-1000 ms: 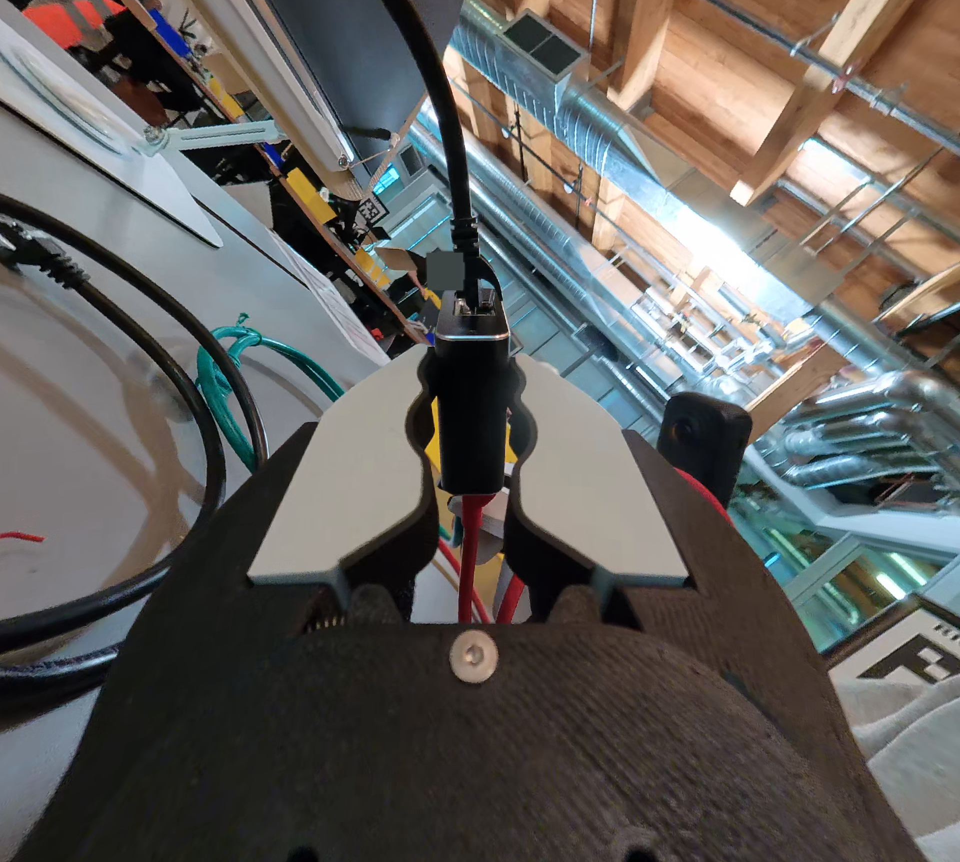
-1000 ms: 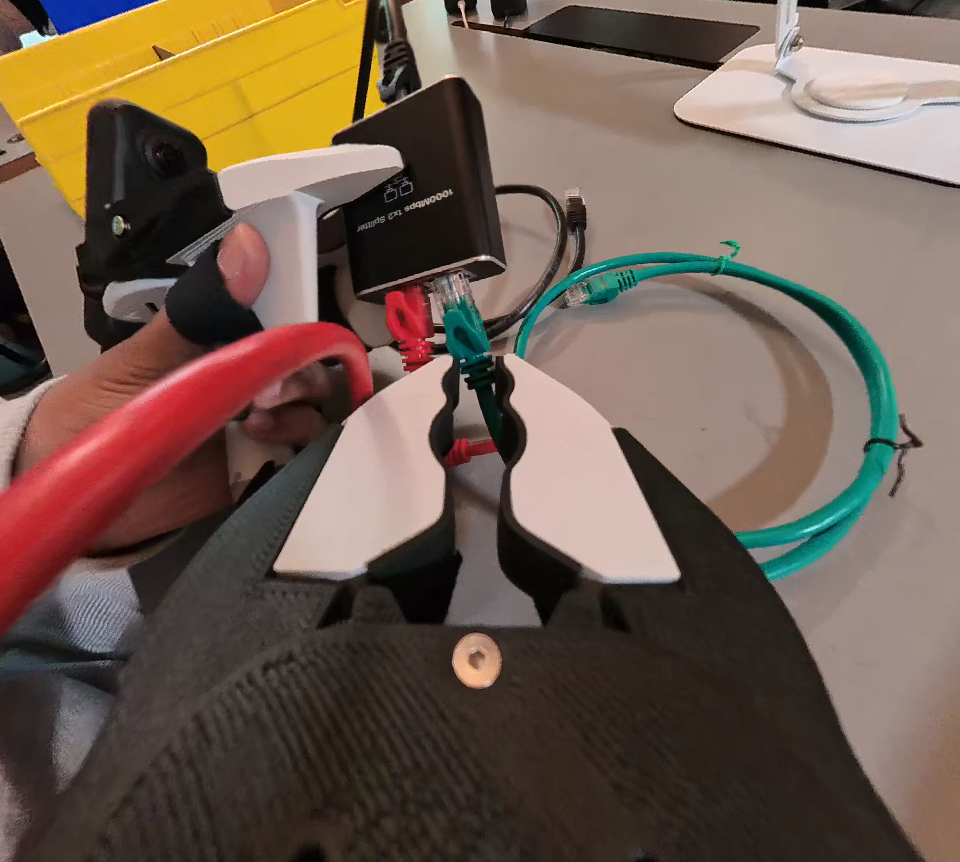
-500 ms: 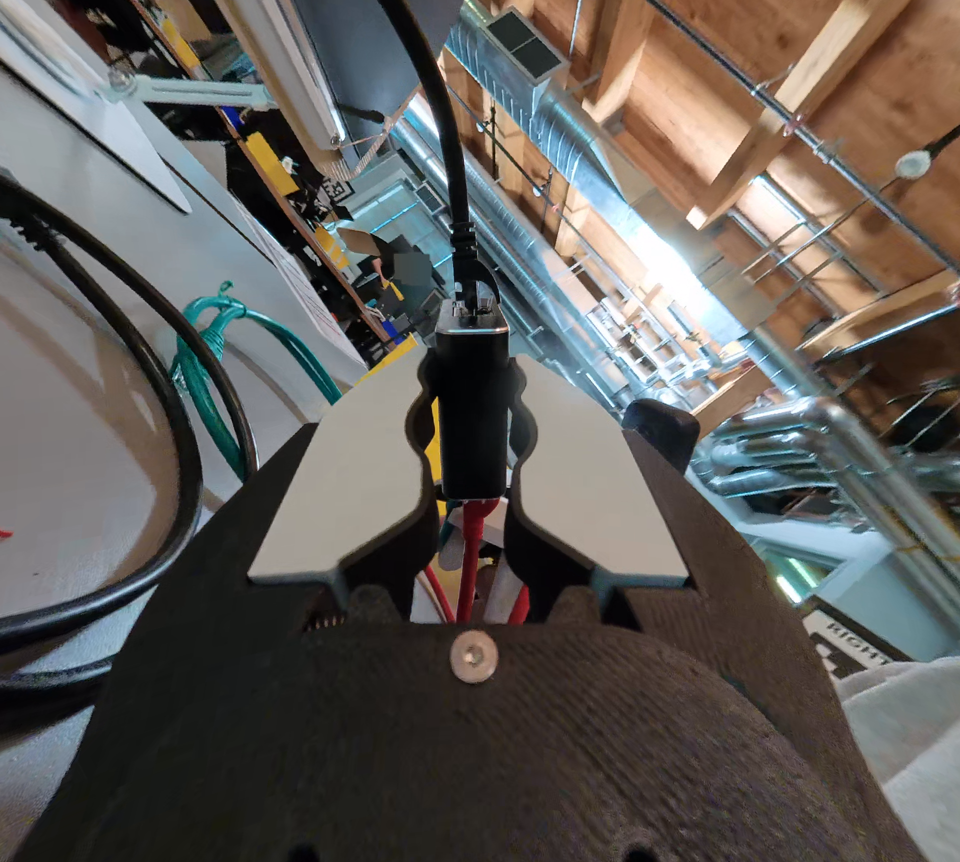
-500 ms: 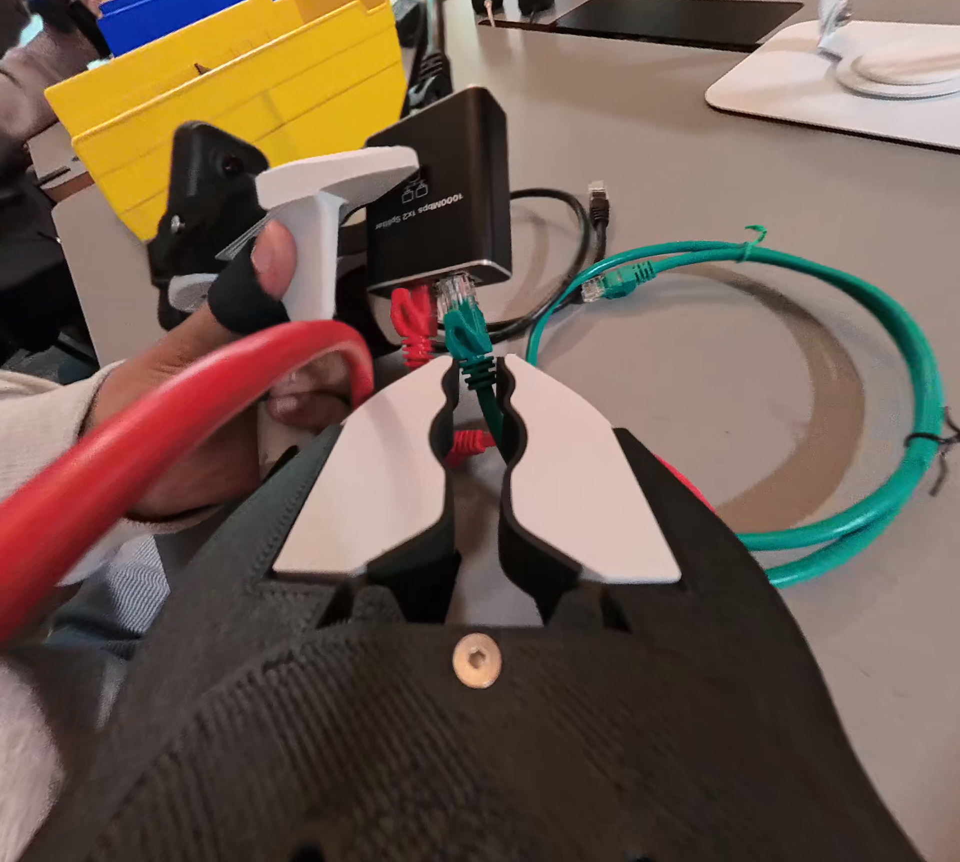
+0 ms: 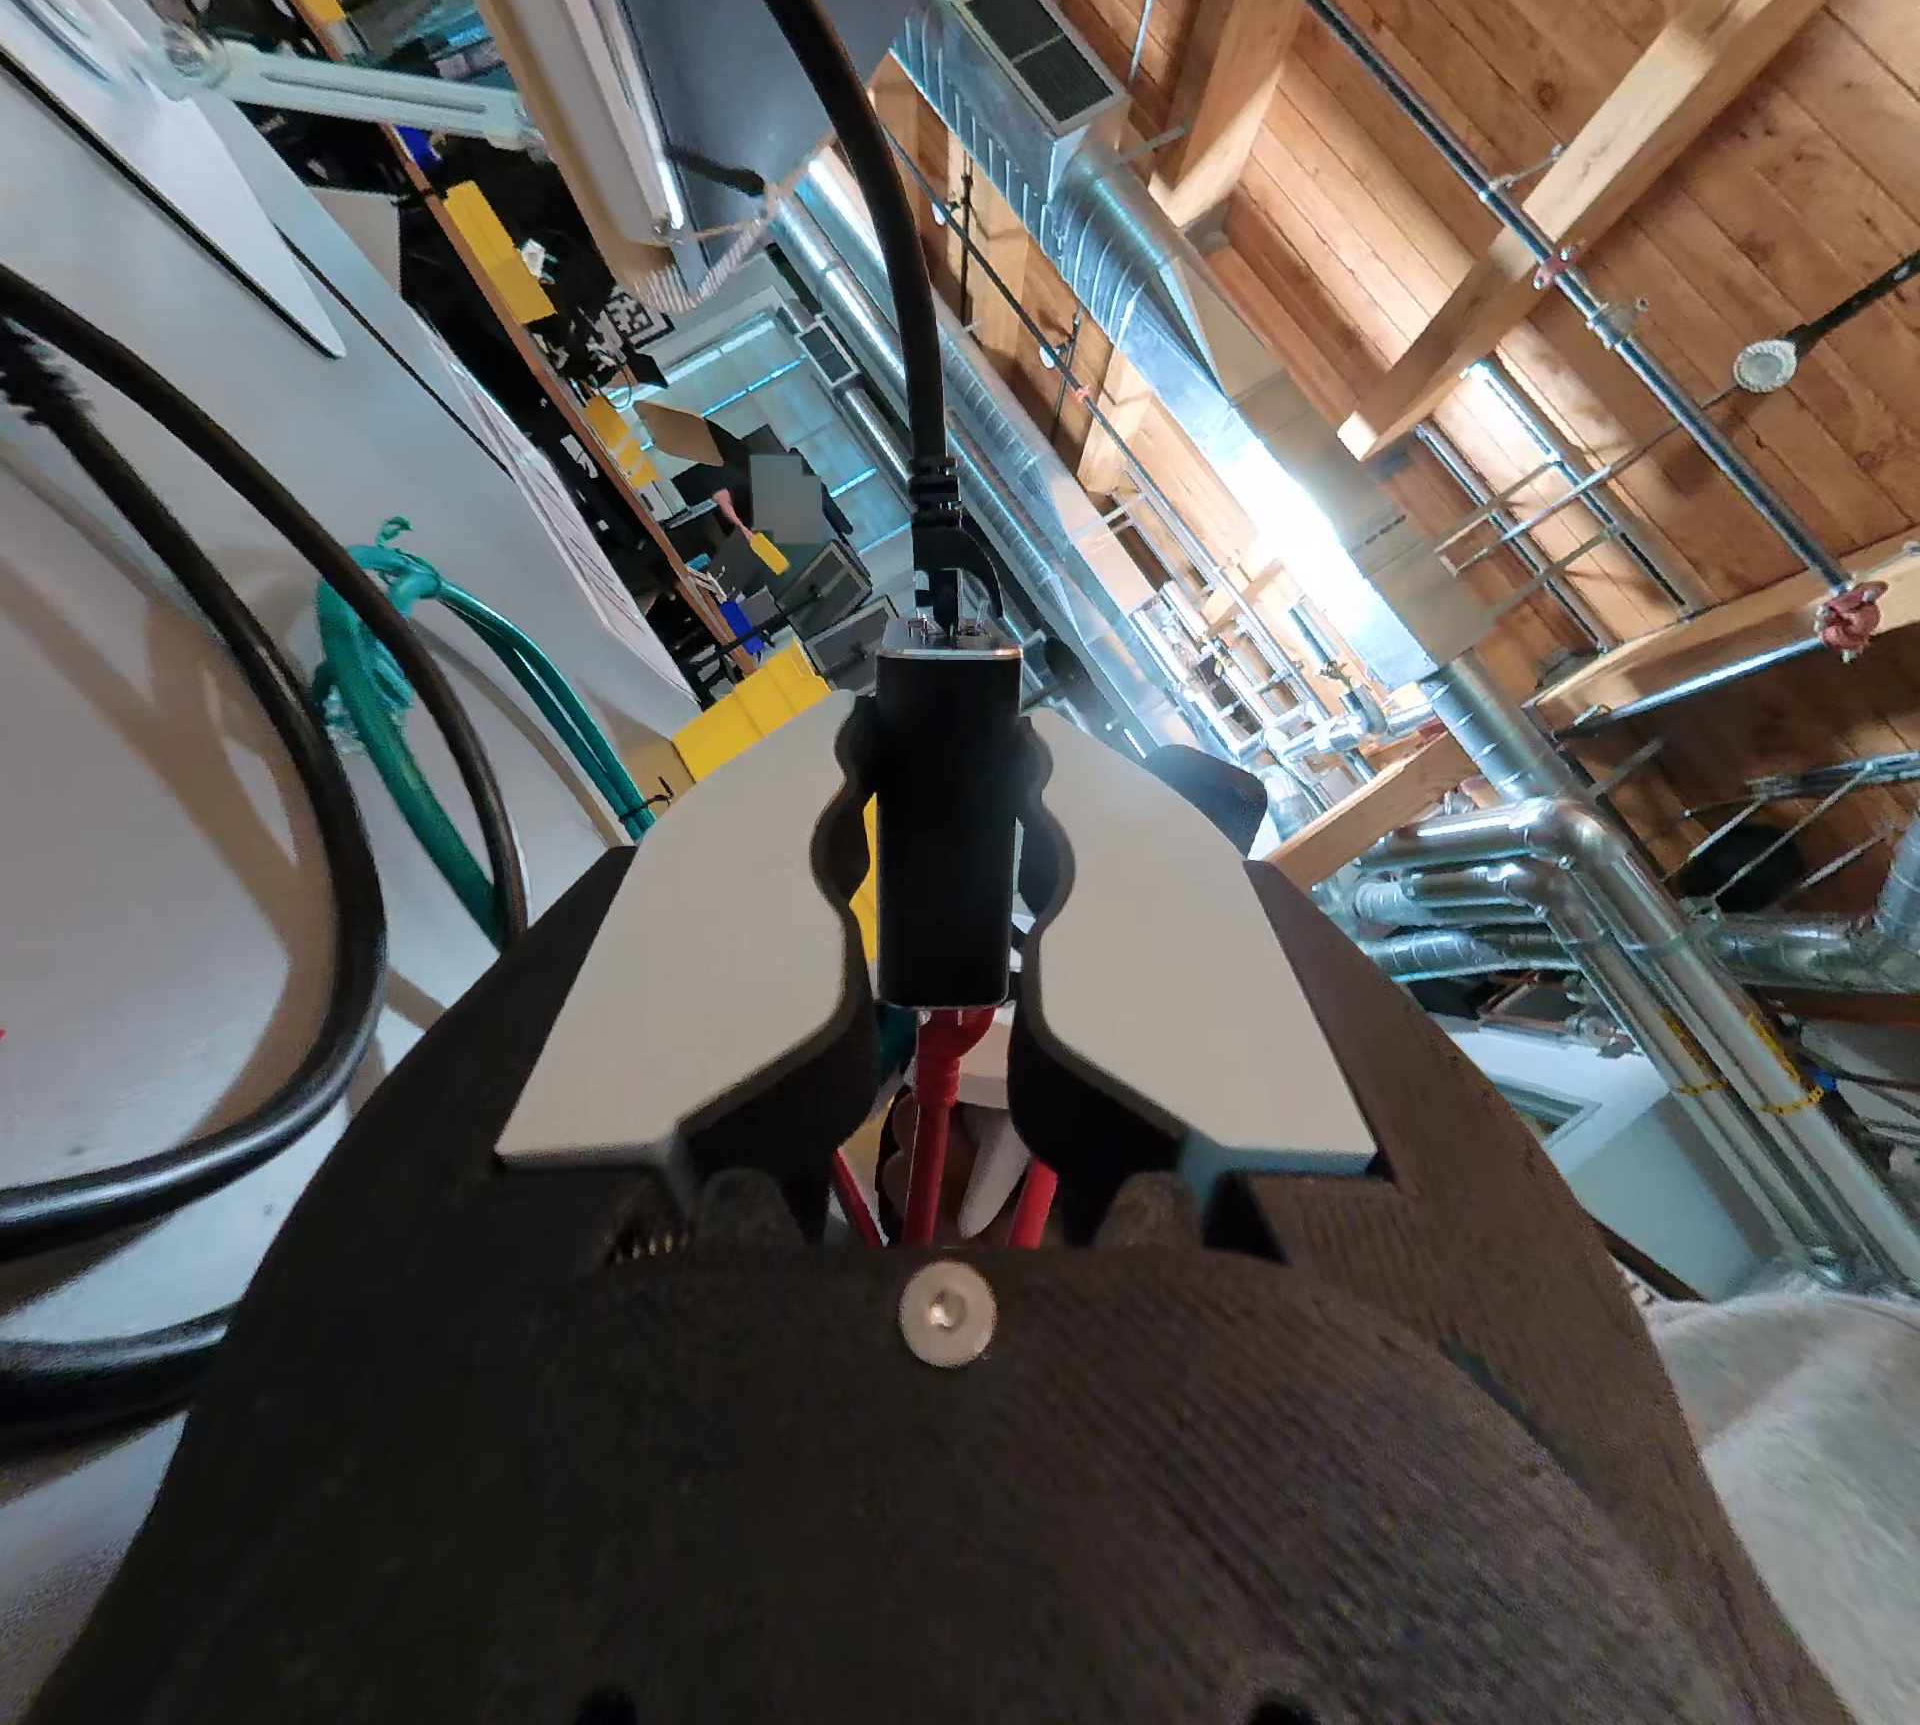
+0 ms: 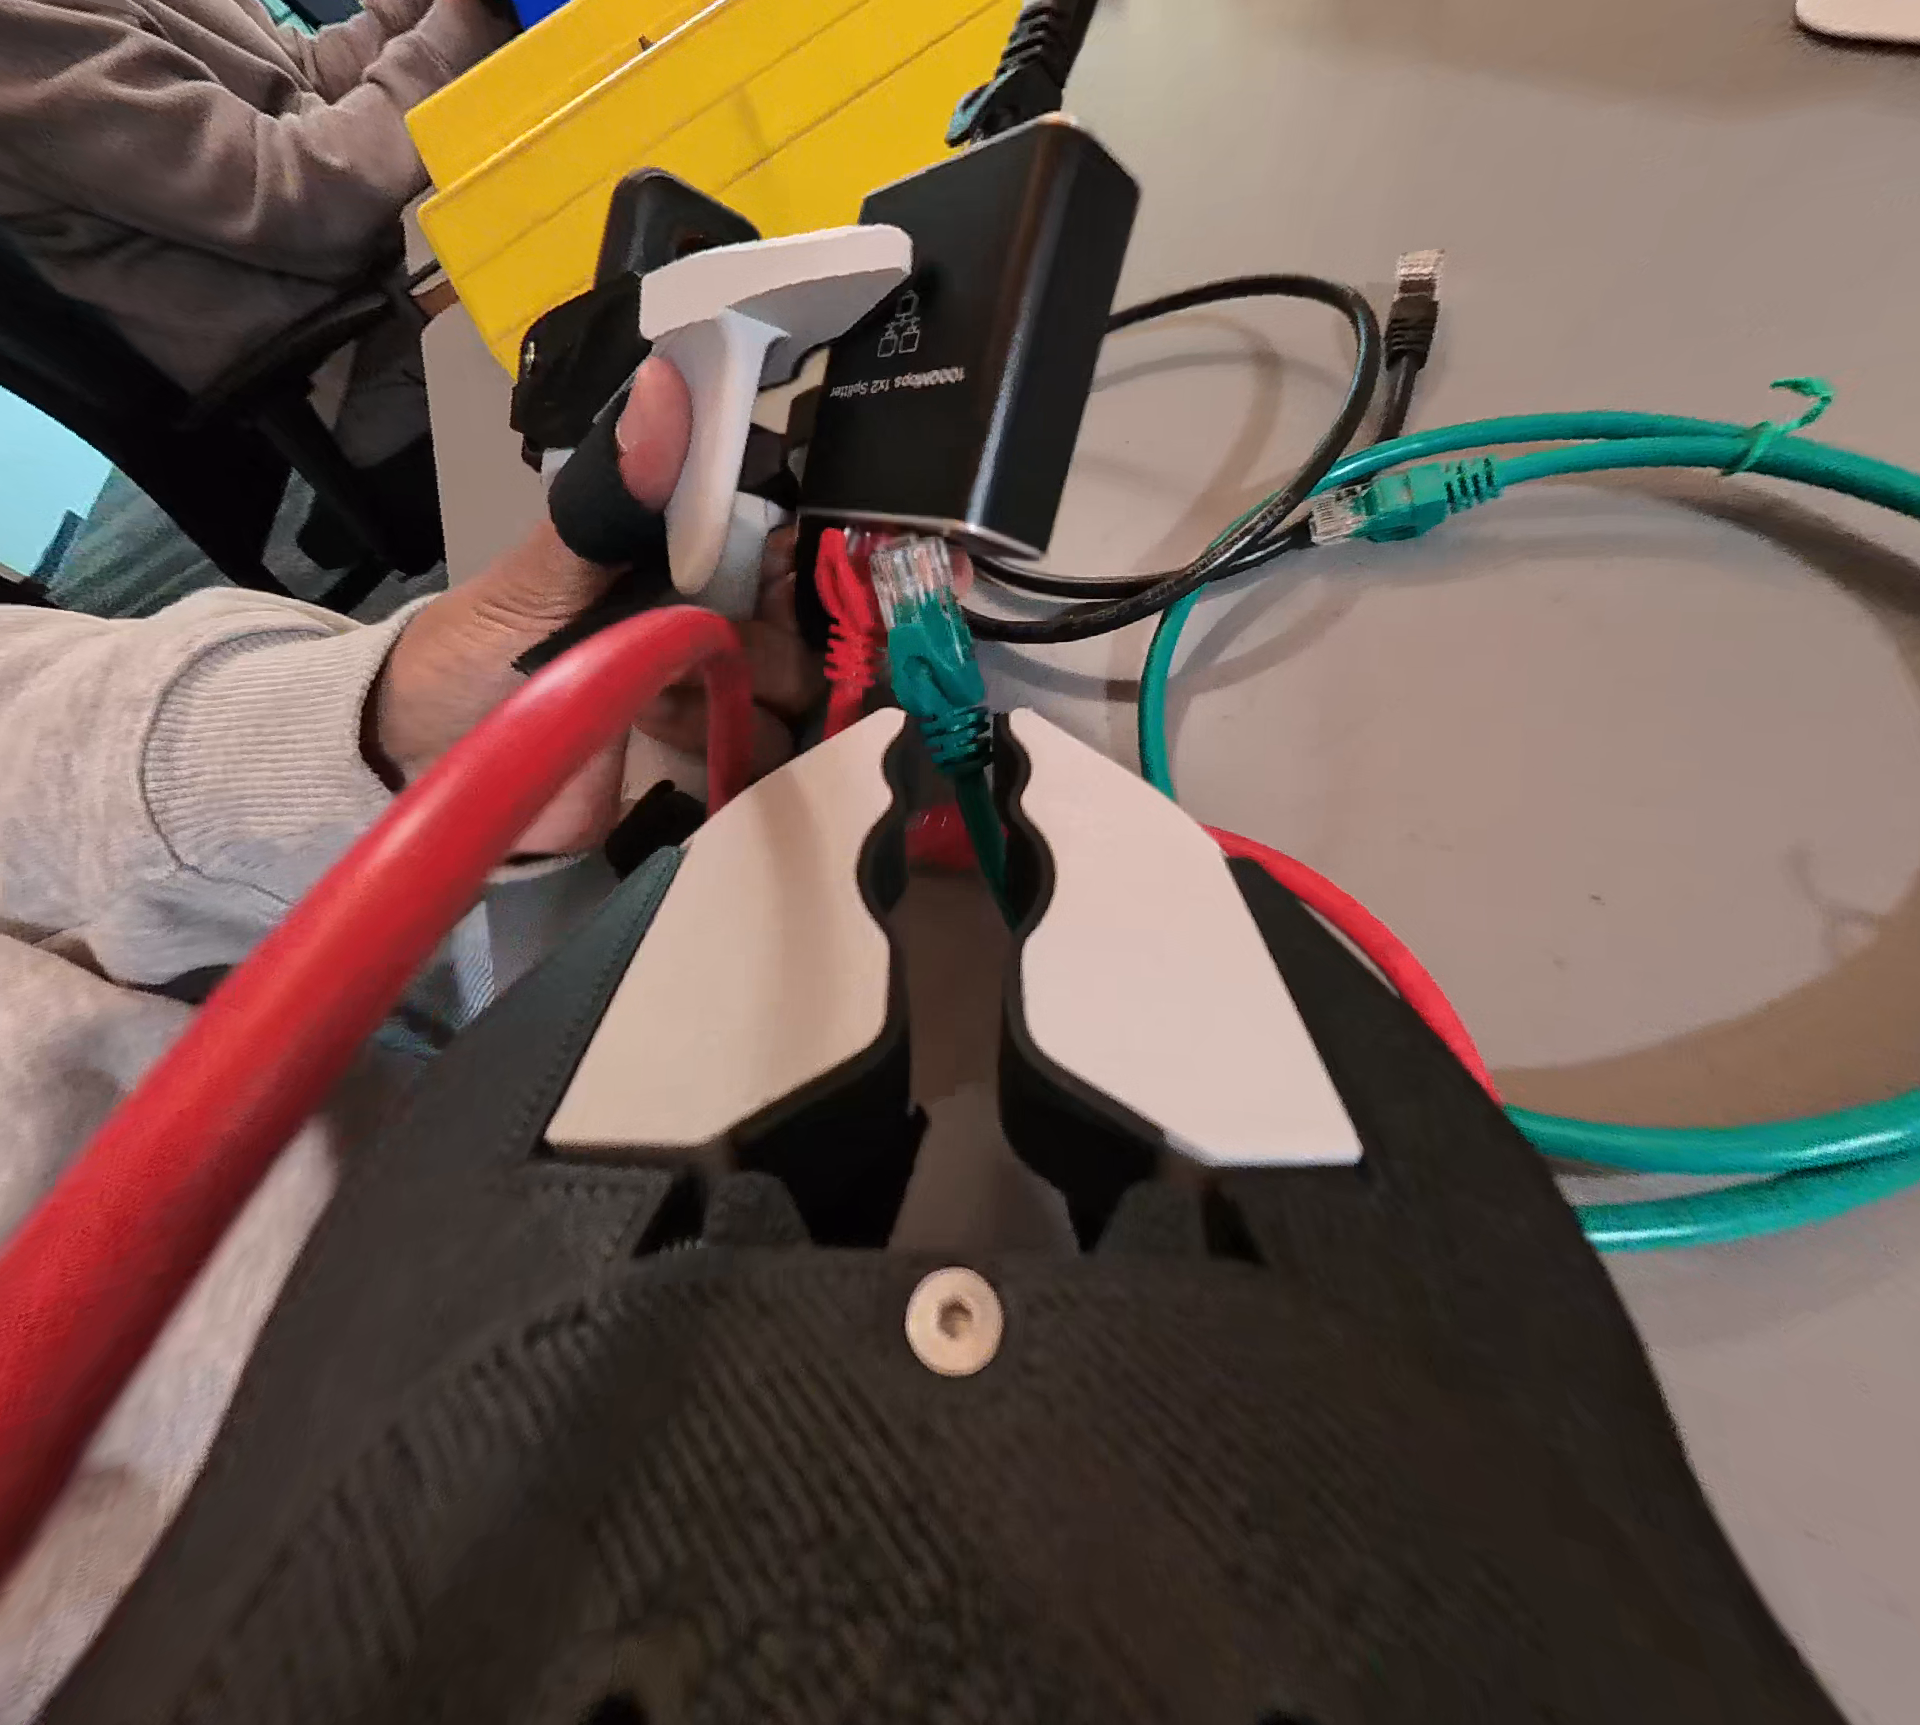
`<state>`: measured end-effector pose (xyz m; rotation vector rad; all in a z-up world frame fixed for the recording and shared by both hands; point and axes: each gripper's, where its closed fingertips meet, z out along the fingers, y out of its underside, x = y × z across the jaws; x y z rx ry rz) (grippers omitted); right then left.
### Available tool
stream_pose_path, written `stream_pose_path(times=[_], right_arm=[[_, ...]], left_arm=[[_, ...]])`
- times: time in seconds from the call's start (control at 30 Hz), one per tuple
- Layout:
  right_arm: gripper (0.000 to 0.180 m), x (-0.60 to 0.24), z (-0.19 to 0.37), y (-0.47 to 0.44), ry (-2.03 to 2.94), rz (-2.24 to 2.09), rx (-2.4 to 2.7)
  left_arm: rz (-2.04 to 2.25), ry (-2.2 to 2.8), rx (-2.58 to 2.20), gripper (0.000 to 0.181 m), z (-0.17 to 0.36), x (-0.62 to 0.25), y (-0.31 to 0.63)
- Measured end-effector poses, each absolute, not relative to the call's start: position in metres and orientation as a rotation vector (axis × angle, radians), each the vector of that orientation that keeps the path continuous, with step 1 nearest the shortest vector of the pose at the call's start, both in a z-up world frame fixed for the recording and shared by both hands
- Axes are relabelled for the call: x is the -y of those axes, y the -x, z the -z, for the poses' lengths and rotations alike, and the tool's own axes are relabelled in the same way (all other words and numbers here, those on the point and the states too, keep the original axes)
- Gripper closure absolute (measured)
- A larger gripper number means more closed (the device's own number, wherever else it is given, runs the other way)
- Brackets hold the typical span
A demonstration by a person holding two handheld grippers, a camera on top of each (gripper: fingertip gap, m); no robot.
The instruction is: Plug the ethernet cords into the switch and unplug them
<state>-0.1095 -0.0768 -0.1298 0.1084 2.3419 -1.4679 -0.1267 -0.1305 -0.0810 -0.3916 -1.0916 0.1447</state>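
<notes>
Green plug (image 6: 925, 626) now backed half out of switch (image 6: 977, 345); right claw (image 6: 951, 745) clamped on green cord, left claw (image 5: 940, 740) clamping switch. Unplugging nearly done.

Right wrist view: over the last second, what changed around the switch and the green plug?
The switch tilted and came closer to the camera, and the green plug now sits with its clear tip just outside the port beside the red plug. Unchanged: the left gripper stays clamped on the switch, the right gripper on the green cord, and the black cord stays plugged into the far end.
</notes>
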Motion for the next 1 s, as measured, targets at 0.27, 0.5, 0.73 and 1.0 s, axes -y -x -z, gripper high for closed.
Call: stream_pose_path(times=[0.27,0.5,0.73,1.0], right_arm=[[0.167,0.067,0.155,0.135,-0.035,1.388,-2.700],[0.136,0.061,0.171,0.112,0.159,1.191,-2.658],[0.136,0.056,0.149,0.136,0.190,1.295,-2.575],[0.143,0.056,0.150,0.125,0.184,1.037,-2.312]], left_arm=[[-0.176,0.425,1.160,0.157,0.088,0.144,0.127],[-0.102,0.490,1.188,0.156,0.094,0.137,0.132],[-0.081,0.528,1.189,0.156,0.095,0.136,0.133],[-0.002,0.541,1.135,0.157,0.091,0.128,0.133]])
